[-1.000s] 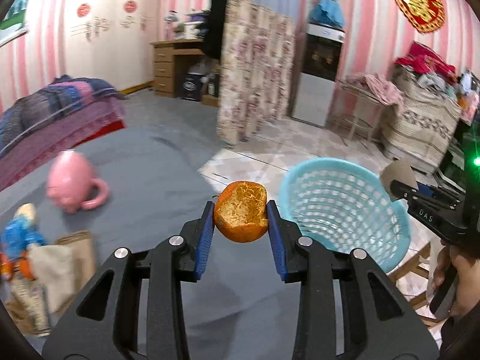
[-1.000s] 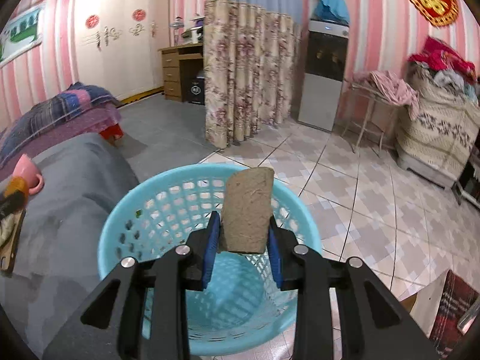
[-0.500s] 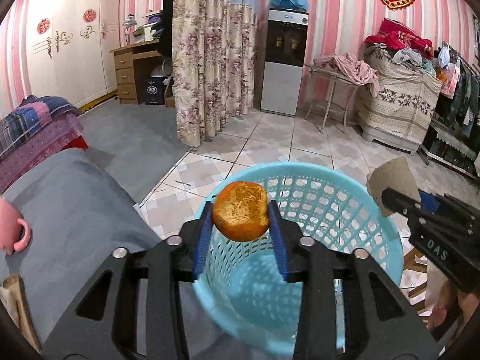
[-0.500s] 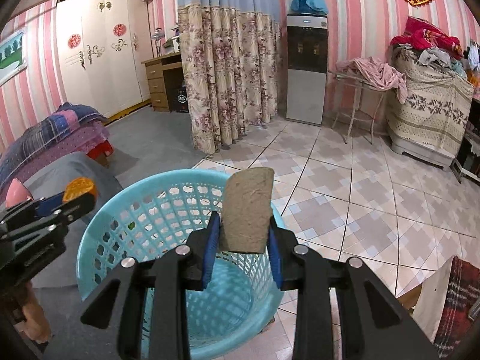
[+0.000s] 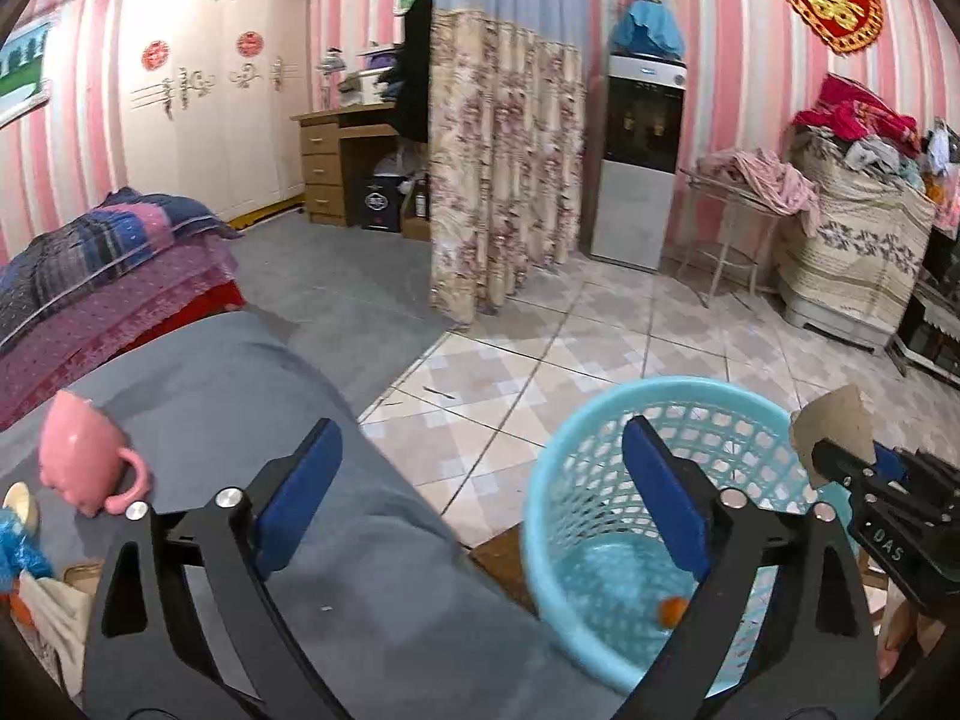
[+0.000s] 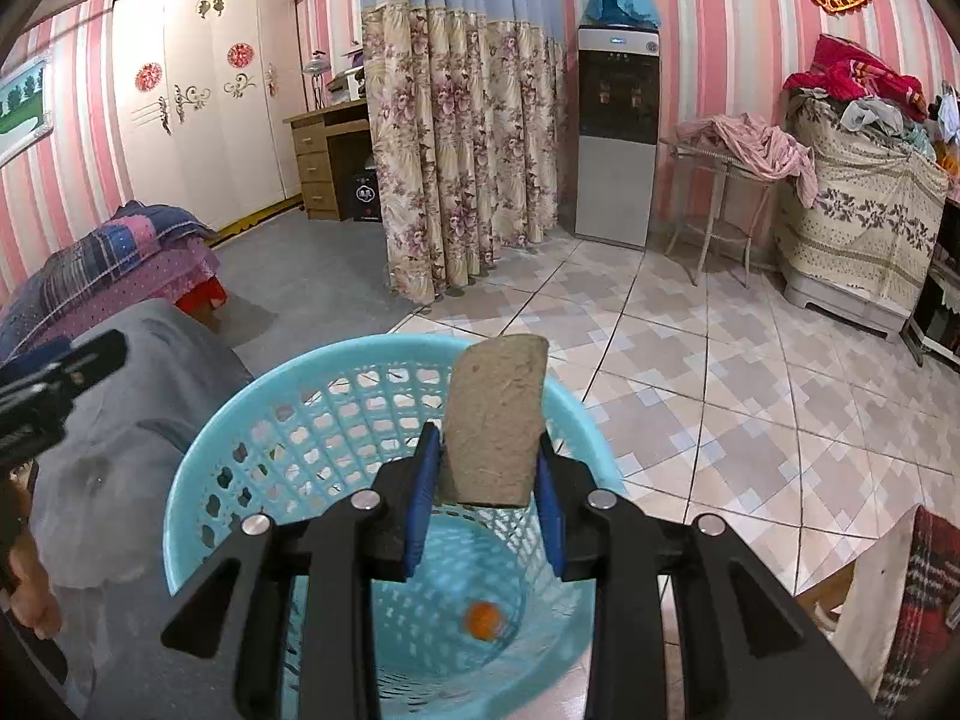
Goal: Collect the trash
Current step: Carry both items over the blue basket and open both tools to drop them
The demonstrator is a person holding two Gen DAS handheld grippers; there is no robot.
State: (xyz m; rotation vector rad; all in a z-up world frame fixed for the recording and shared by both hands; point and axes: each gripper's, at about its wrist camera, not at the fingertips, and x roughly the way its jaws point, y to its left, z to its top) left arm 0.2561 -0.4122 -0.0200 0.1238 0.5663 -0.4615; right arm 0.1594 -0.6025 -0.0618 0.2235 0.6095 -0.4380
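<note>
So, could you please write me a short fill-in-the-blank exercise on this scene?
1. The orange peel lies inside the ___.
2. The right gripper is shut on a piece of ___.
3. The left gripper's fingers are ___, with nothing between them.
4. The pink ___ sits on the grey cloth.

Missing: basket; cardboard; open; mug

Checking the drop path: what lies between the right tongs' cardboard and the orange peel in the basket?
Nothing: in the right wrist view only open air separates cardboard from peel.

Both grippers, left (image 5: pixel 480 498) and right (image 6: pixel 487 501), were black, silver-screwed, with blue-padded fingers (image 5: pixel 298 495); one bore white "DAS" lettering.
</note>
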